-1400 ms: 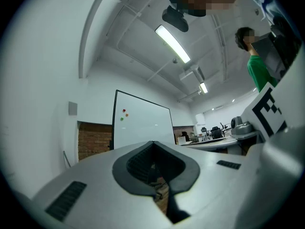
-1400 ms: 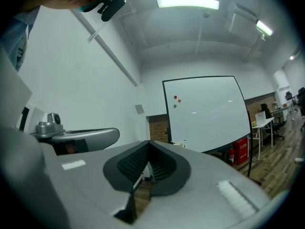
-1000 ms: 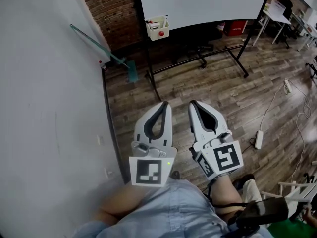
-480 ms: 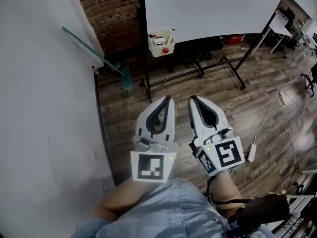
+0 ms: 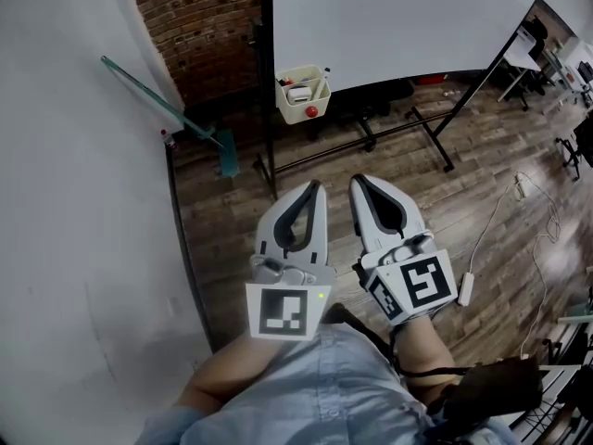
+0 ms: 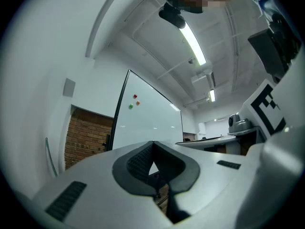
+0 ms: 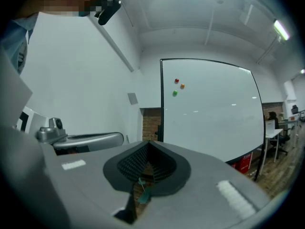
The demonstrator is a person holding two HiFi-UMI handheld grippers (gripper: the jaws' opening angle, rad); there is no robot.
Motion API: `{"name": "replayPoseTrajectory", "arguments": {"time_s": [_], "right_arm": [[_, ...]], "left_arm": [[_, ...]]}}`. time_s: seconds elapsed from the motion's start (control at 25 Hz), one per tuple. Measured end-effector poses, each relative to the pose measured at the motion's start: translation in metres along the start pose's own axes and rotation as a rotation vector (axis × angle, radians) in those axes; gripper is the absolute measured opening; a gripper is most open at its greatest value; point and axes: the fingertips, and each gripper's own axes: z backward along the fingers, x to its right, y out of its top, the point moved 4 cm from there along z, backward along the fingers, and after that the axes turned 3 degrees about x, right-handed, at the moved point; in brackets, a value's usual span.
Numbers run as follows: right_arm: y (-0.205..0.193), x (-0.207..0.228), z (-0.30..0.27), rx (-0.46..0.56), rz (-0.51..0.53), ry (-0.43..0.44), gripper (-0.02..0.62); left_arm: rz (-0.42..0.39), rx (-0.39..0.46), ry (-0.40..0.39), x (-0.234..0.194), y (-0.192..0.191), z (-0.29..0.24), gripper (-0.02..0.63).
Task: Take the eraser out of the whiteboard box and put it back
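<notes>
A cream whiteboard box [image 5: 302,96] hangs at the lower left corner of the whiteboard [image 5: 389,17], far ahead of both grippers. Something pale and dark lies inside it; I cannot tell whether it is the eraser. A red magnet [image 5: 312,111] sits on the box's front. My left gripper [image 5: 315,186] and right gripper [image 5: 356,182] are held side by side over the wooden floor, both shut and empty. The left gripper view shows its jaws [image 6: 152,143] meeting before the whiteboard [image 6: 147,118]. In the right gripper view the jaws [image 7: 148,143] are also together.
A green-handled squeegee [image 5: 165,107] leans on the white wall at left, beside a brick wall [image 5: 199,17]. The whiteboard's stand legs [image 5: 371,140] spread over the floor. A power strip [image 5: 466,288] with cable lies at right. Desks stand at far right.
The whiteboard and its box have come nearer and lower in the head view as both grippers advanced together toward them. Both stay shut and side by side.
</notes>
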Motion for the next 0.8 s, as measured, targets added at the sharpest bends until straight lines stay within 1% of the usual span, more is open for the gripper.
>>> {"name": "replayPoseTrajectory", "arguments": {"time_s": [0.24, 0.44, 0.56, 0.8], "right_arm": [[-0.002, 0.016, -0.018, 0.007, 0.001, 0.009, 0.002], [-0.004, 0.041, -0.039, 0.028, -0.003, 0.026, 0.002], [-0.006, 0.059, -0.057, 0.042, -0.012, 0.061, 0.002], [-0.016, 0.097, -0.103, 0.043, -0.026, 0.154, 0.002]], "left_arm": [[-0.007, -0.023, 0.011, -0.006, -0.012, -0.018, 0.005], [-0.031, -0.046, 0.042, -0.014, -0.024, -0.042, 0.005], [-0.042, -0.049, 0.074, -0.021, -0.029, -0.064, 0.005], [-0.092, -0.063, 0.120, -0.033, -0.040, -0.118, 0.005]]}}
